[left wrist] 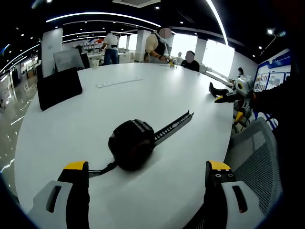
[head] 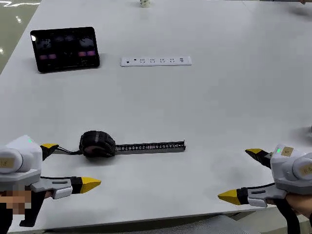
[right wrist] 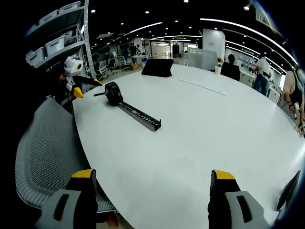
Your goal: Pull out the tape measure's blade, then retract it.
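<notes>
At lower left of the head view, hovering with the left gripper [head: 73,164], jaws spread and empty, just beside the tape measure [head: 97,144], lying on the white table [head: 219,97] with its blade [head: 151,146] drawn out toward centre. At lower right, holding the right gripper [head: 238,174] open too, well apart from the blade tip. Probably risking a whipping recoil if freeing the lock with the tip unguided.

The left tongs [head: 73,164] and right tongs [head: 238,174] match. Each has a rounded white housing and slotted pale-grey arms ending in black jaws with yellow wedge tips. Behind the jaws, each housing carries a green light [head: 29,141] and a tan label [head: 287,151]. Black handles hang beneath.
</notes>
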